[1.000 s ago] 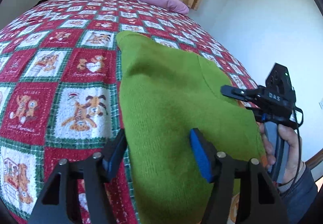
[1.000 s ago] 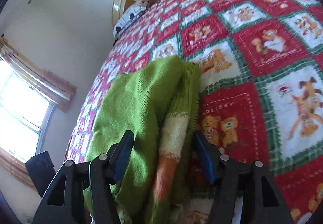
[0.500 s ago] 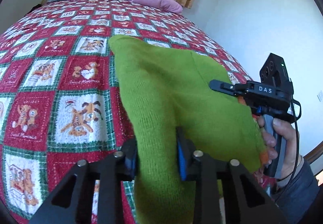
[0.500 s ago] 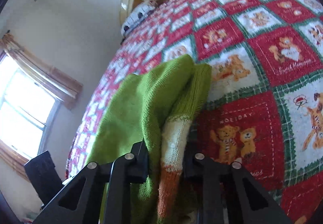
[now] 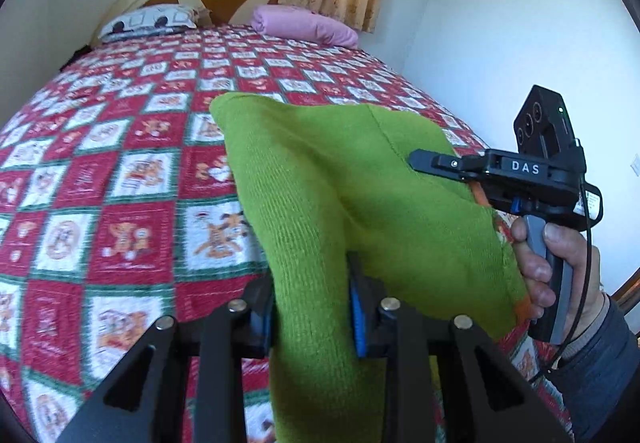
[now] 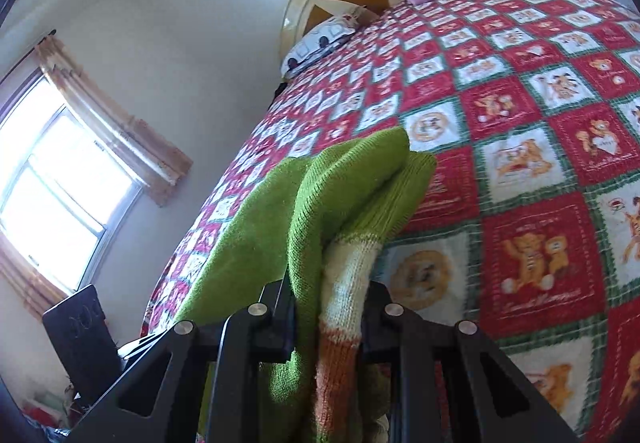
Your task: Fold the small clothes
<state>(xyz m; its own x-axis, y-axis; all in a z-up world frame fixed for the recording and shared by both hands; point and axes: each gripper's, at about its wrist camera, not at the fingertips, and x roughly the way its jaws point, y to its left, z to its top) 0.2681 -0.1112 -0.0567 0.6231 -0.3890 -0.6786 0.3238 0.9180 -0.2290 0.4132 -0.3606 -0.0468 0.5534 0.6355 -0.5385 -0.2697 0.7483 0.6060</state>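
1. Gripping the sweater (image 5: 344,183) w/ both claws: you're at the pick-up for a fold, near edge pinched and off the quilt (image 5: 120,203), far end resting on it.
2. Left claw (image 5: 310,313): narrow, clamped on green knit. Cloth runs between the blue pads and hangs below them, so the hold looks firm.
3. Right claw (image 6: 326,317): also narrow, pinching a bunched edge, green layers plus the cream/orange striped band. In the left view you see it from the side (image 5: 424,161), your hand (image 5: 560,263) on its handle, fabric stretched between the two claws.
4. Sweater sits mid-bed, toward the right side of the quilt as the left cam sees it. Its far corner (image 5: 224,103) points toward the pillows (image 5: 304,25). It's bunched at the right claw and sagging btwn the grips, not taut.
5. Next move, my read: carry the held edge fwd over the far part and lay it down, both claws level and moving together so the fold line is straight.
6. Needs: keep tension btwn claws even; the slack in the middle could wrinkle under the fold.
7. Risk: right claw has several layers. On release they may drop unevenly, so set down flat before opening.
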